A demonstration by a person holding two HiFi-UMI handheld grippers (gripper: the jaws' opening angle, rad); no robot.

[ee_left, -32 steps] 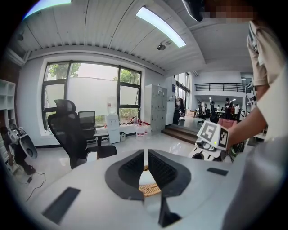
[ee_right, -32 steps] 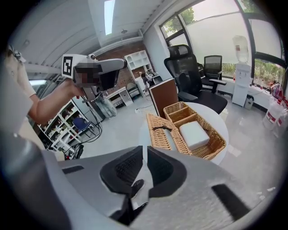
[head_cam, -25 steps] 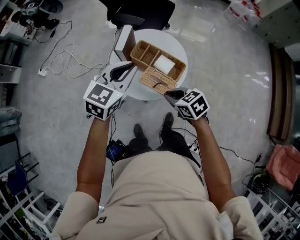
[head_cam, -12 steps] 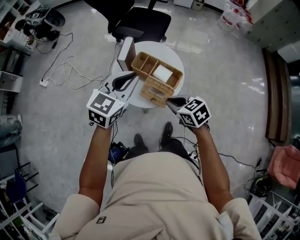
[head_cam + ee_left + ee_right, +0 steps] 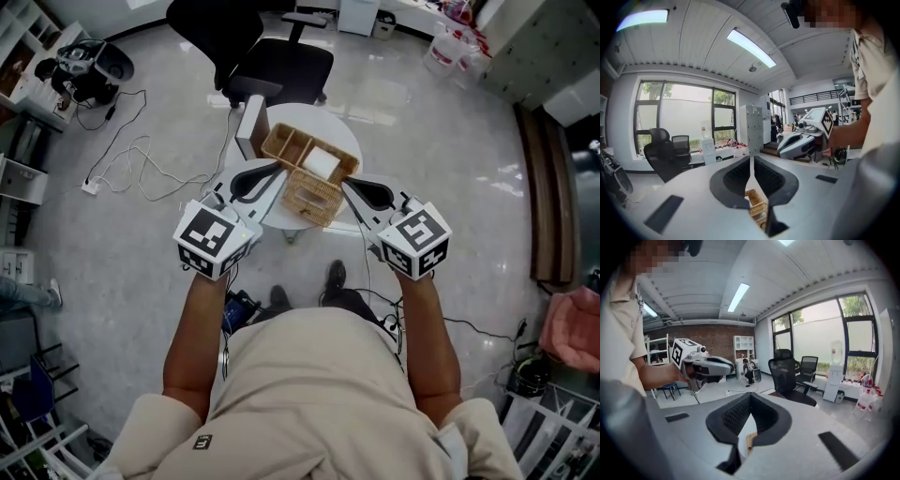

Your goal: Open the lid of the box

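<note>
Wicker box (image 5: 302, 155) is seen on the round tabletop (image 5: 323, 125), its lid (image 5: 312, 199) opened at the near side.
The left tool (image 5: 264, 174) and right tool (image 5: 359, 191) are held either side of the lid, both pressed together, nothing pinched.

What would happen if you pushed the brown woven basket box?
Probably light: the brown woven basket box looks like thin wicker. It would likely slide on the smooth round white table. Its open woven lid may swing.
</note>
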